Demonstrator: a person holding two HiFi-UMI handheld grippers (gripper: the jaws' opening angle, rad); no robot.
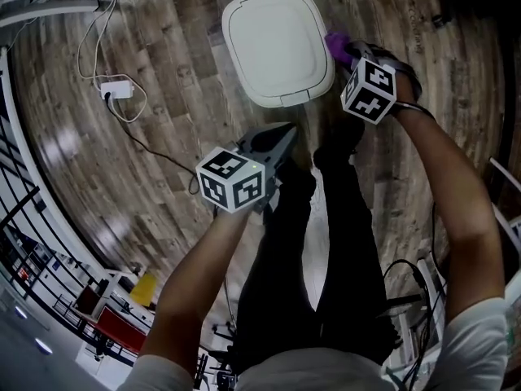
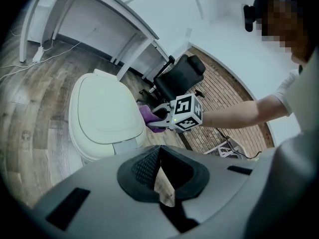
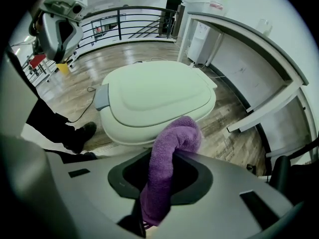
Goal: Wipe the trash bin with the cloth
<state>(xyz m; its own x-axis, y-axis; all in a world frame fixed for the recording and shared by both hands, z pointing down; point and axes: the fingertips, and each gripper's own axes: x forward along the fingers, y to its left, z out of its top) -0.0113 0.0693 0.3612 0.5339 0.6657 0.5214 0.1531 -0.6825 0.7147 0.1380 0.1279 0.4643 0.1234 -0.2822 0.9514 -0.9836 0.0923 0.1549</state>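
Plausibly, the cloth (image 3: 169, 156) clamped in the right gripper's (image 1: 348, 54) jaws could have slipped free while rubbing the bin (image 3: 154, 96), the left gripper's (image 1: 275, 147) jaws being together and empty.

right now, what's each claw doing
Left claw: closed, holding nothing.
Right claw: closed on the purple cloth.

Prob. an open-plan office/lab loft: wood-plank floor (image 1: 163, 72), long white desk (image 2: 99, 14) w/ black office chair (image 2: 182, 76) top center in left gripper view, black mezzanine railing (image 3: 119, 26) upper left in right gripper view.
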